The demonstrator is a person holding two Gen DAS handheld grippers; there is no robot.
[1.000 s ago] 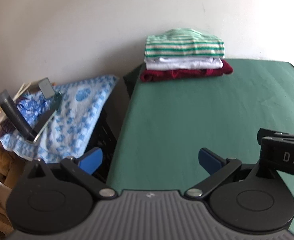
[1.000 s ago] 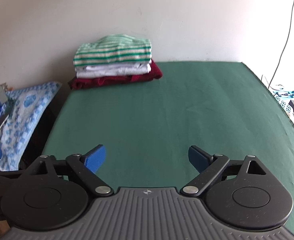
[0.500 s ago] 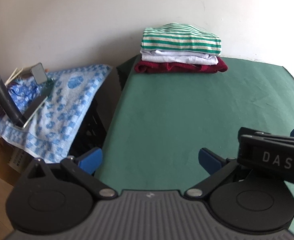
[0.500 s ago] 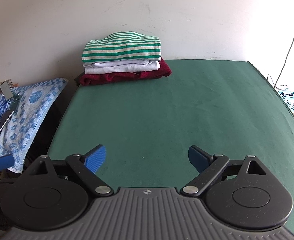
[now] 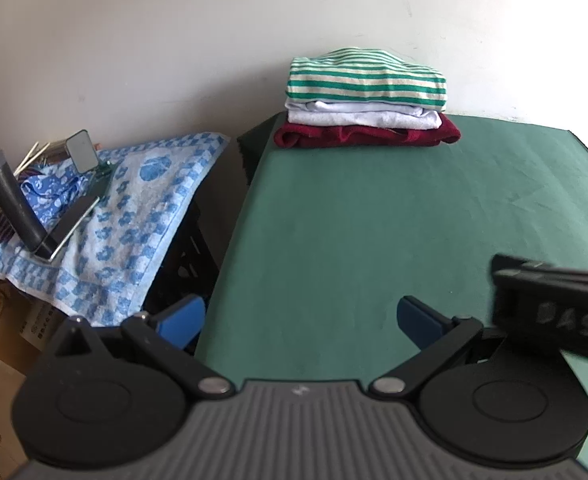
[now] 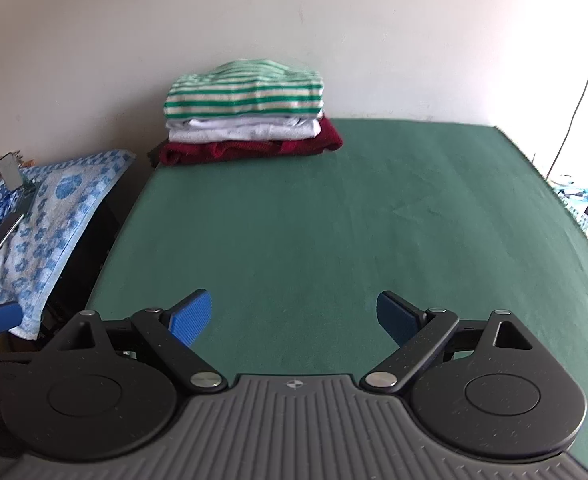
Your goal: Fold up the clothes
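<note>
Clothes (image 5: 368,98) sit folded in a neat stack at the far left corner of the bench (image 5: 394,240), right against the wall (image 5: 173,40): a green-and-cream striped top (image 6: 245,94) uppermost, a white piece (image 6: 241,129) under it, a dark red one (image 6: 249,147) at the bottom, its edge poking out past the others. The rest of the green bench surface lies bare in front of the stack. Left gripper (image 5: 300,316) hangs over the bench's near left edge, blue fingers (image 5: 416,316) spread wide apart, nothing between them. Right gripper (image 6: 294,316) hovers above the near middle of the bench, fingers (image 6: 191,316) also well apart and empty. Left of the bench, a blue patterned towel (image 5: 133,220) drapes over a dark crate (image 5: 189,252). Compared with half a second ago, the stack sits farther right in the left view and the towel takes up more of it; in the right view the stack has slid toward centre and looks slightly blurred.
</note>
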